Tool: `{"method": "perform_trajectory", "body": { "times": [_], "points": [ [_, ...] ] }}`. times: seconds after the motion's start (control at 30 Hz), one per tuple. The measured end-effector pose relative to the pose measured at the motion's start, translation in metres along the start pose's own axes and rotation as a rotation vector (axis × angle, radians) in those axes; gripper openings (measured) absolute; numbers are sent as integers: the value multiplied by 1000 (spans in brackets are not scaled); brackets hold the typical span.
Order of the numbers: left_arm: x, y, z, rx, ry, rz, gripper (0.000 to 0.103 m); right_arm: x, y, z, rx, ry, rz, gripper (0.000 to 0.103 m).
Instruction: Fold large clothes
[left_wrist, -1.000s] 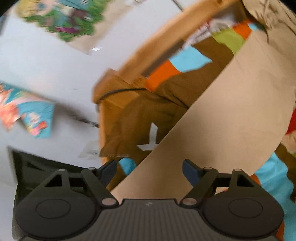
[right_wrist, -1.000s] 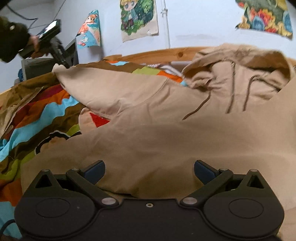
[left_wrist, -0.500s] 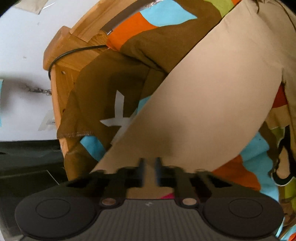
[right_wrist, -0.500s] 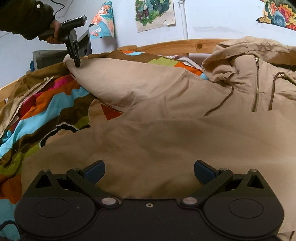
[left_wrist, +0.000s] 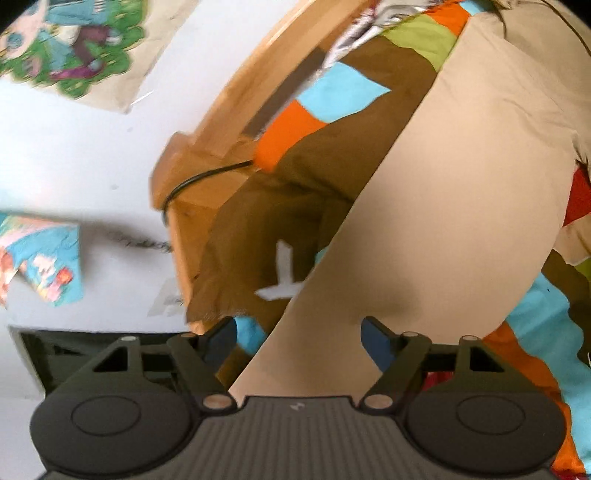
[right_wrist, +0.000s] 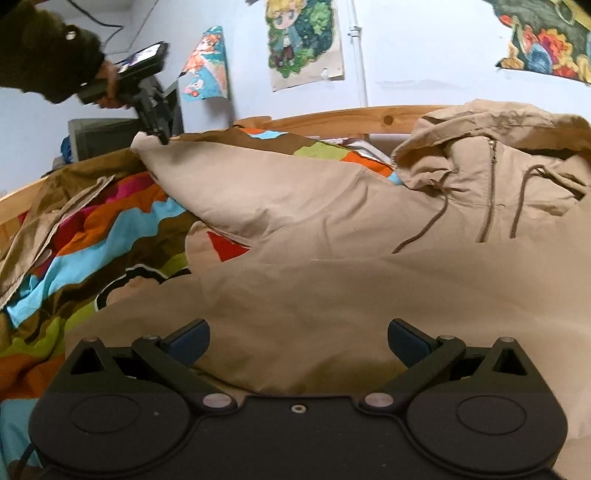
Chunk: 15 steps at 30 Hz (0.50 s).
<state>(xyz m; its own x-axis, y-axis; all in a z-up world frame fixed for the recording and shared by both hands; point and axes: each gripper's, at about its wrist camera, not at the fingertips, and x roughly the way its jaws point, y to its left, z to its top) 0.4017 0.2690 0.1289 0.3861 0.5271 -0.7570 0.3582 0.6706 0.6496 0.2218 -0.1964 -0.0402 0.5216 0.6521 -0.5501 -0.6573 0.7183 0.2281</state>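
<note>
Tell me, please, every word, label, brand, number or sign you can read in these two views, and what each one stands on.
No text can be read in either view.
Wall scribble beside the bed frame: dark and blurred, unreadable.
Wall posters: cartoon pictures only, no lettering visible.
Screen on the left gripper: lit, too small to read.
Mark on the left gripper's body: a small emblem, not legible.
</note>
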Motion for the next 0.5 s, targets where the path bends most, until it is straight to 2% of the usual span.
{"method": "perform_trajectory", "body": {
  "times": [0.23,0.3,0.37,0.4,0.43,0.47,0.5],
  "points": [
    [38,4,19,23,44,-88,78,11,-2,-3,-2,2,25,102],
    [51,5,27,47,66,-140,78,20,-7,-5,27,26,26,102],
    [56,3,33,87,76,-154,75,27,-12,-8,67,44,28,102],
    [58,2,36,98,85,-165,71,29,-15,-8,87,48,31,102],
    [59,2,38,101,104,-192,51,30,-18,-9,107,50,35,102],
    [61,3,40,97,130,-224,36,32,-20,-10,121,52,37,102],
    [61,4,41,93,151,-232,32,32,-22,-10,134,52,40,102]
  ]
}}
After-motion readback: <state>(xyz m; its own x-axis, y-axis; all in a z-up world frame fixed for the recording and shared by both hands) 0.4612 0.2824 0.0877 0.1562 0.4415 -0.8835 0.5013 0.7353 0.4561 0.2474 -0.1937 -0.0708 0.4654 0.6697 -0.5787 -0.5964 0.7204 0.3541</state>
